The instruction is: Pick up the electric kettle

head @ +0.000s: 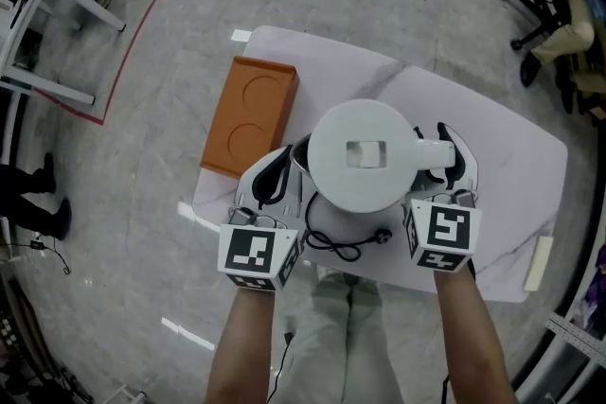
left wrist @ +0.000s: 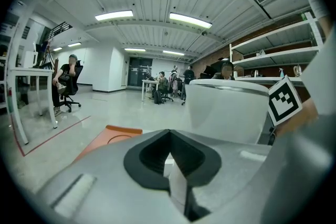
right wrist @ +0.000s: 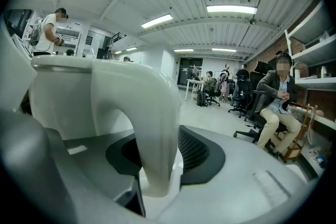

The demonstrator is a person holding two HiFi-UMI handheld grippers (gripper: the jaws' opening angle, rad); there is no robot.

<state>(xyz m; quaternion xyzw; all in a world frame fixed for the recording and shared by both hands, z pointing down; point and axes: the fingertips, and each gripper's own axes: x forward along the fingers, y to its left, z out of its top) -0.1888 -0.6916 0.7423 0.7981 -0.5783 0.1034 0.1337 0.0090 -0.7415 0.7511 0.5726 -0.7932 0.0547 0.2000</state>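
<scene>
A white electric kettle (head: 365, 156) fills the middle of the head view, seen from above over the table, its handle (head: 436, 151) pointing right. My right gripper (head: 453, 162) is shut on that handle, and in the right gripper view the curved white handle (right wrist: 152, 128) is clamped between the black pads (right wrist: 199, 152). My left gripper (head: 273, 177) sits just left of the kettle body (left wrist: 226, 110), shut, with nothing between its pads. Whether the kettle's base touches the table is hidden.
An orange tray (head: 251, 114) with two round recesses lies on the white table (head: 492, 156) at the left. A black power cord (head: 343, 246) coils near the table's front edge. A pale strip (head: 538, 262) lies at the right edge. Office chairs, desks and people stand farther off.
</scene>
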